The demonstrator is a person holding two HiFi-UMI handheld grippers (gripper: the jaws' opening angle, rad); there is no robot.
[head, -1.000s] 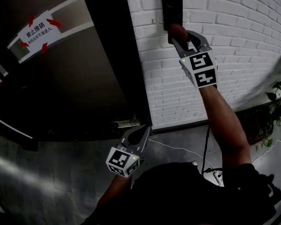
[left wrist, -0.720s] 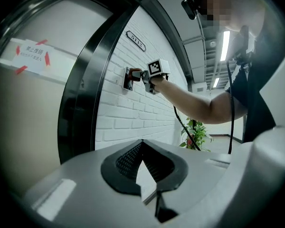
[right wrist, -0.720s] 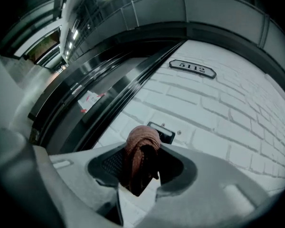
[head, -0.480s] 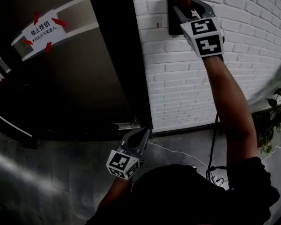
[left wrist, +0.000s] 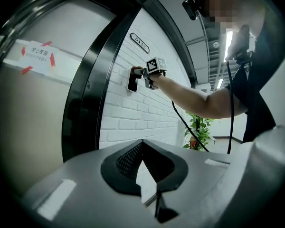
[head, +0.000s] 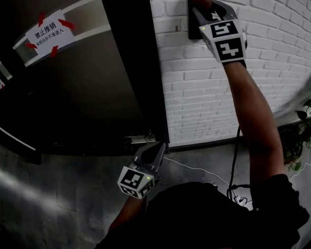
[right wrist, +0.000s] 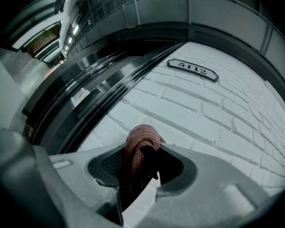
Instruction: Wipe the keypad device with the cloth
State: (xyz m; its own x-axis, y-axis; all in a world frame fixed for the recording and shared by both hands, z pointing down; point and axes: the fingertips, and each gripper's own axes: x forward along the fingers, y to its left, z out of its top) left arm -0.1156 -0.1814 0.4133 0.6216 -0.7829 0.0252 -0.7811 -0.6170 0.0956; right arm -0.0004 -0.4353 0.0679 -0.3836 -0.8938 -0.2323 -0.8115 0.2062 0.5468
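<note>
Right gripper [head: 198, 4] is clamped on the cloth [right wrist: 141, 148], up at 12 o'clock against the keypad [head: 190, 29]. I'd keep pressure even, short strokes. Left gripper [head: 155, 150] is closed, empty.

The head camera is looking steeply down onto the white-painted brick wall [head: 207, 87] and glossy black door frame [head: 129, 61], with the left gripper [head: 157, 148] low and the right gripper [head: 198, 1] high. The left gripper's camera is sitting low and well back, facing up at that wall and sharing the small black wall-mounted keypad device [left wrist: 132, 81] with the head view. The right gripper's camera is hovering close to the bricks, looking upward past the bunched rust-red cloth [right wrist: 141, 147].
</note>
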